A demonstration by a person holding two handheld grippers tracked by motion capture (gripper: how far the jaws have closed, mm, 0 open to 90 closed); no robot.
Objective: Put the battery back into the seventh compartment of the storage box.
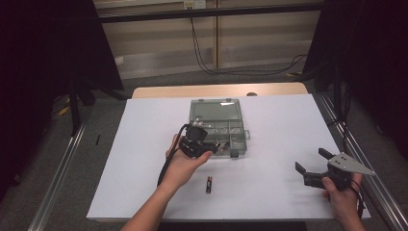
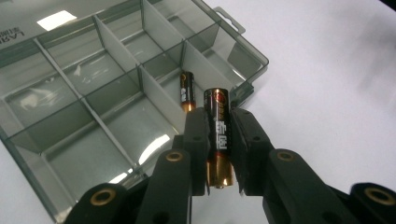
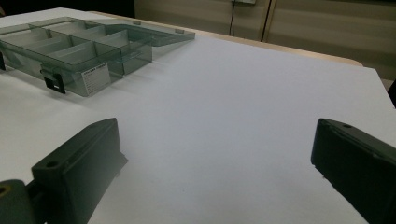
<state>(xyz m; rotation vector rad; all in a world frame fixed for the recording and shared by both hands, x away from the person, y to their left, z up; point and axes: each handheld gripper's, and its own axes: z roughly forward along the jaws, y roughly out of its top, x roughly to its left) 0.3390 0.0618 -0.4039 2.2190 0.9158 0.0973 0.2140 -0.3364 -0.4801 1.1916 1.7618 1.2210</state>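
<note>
at the centre of the white table (image 1: 144, 144), a clear grey compartment box (image 1: 219, 126) is found with its lid laid open toward twelve o'clock. several divided compartments are seen in the left gripper view; one battery (image 2: 187, 91) is lying in the compartment by the box's near corner, and the other compartments in view are seen bare. a second battery (image 2: 219, 135) is clamped upright between the pads of the left gripper (image 2: 219, 154), jaws drawn nearly together on its body, just above the box's edge and beside the occupied compartment. a third battery (image 1: 208, 184) is noted lying loose on the table at six o'clock from the box. count: one box, three batteries, two grippers. the right gripper (image 1: 315, 161) is held at four o'clock from the box, well apart from it, jaws spread wide with nothing between them; bare table is seen between its jaws in the right gripper view.
</note>
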